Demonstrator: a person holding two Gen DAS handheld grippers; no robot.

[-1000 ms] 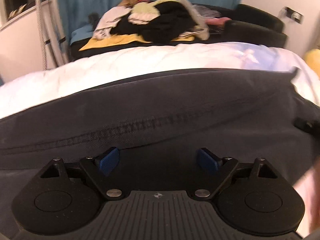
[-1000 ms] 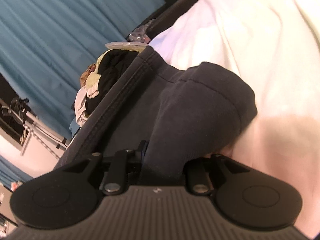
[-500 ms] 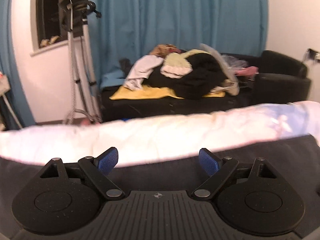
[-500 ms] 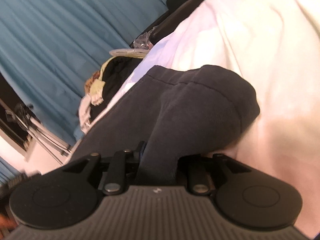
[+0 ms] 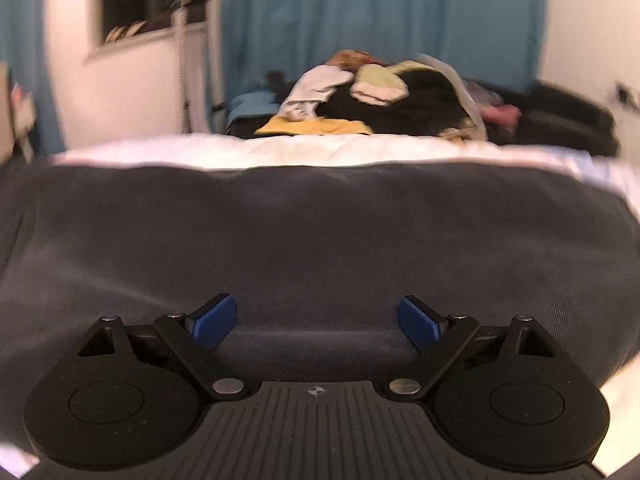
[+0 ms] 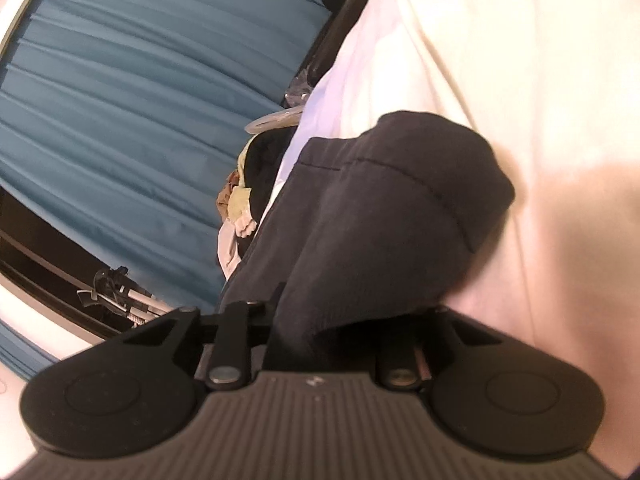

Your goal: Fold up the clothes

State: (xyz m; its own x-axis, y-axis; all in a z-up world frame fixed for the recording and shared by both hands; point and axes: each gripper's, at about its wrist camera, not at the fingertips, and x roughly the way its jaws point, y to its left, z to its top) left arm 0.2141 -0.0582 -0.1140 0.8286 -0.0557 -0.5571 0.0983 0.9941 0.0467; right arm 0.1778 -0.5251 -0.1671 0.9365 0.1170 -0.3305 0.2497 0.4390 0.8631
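Observation:
A dark grey garment [image 5: 320, 240] lies spread flat on the white bedding [image 5: 320, 152]. My left gripper [image 5: 316, 320] hovers just above its near part, open, its blue pads [image 5: 212, 322] wide apart with nothing between them. In the right wrist view a thick fold of the same dark garment [image 6: 400, 208] bulges up over the bedding [image 6: 520, 80]. My right gripper [image 6: 328, 320] has that fold bunched between its jaws, which are closing on it. The cloth hides its fingertips.
Beyond the bed stands a black sofa [image 5: 568, 120] heaped with a pile of mixed clothes [image 5: 380, 96] on a yellow cloth. A teal curtain [image 5: 380, 20] covers the back wall, and a stand [image 5: 182, 60] rises by the window at left.
The left gripper swung up away from the garment's seam, showing the room, then came back low over plain dark cloth. The right gripper rolled and sank a little, keeping the fold.

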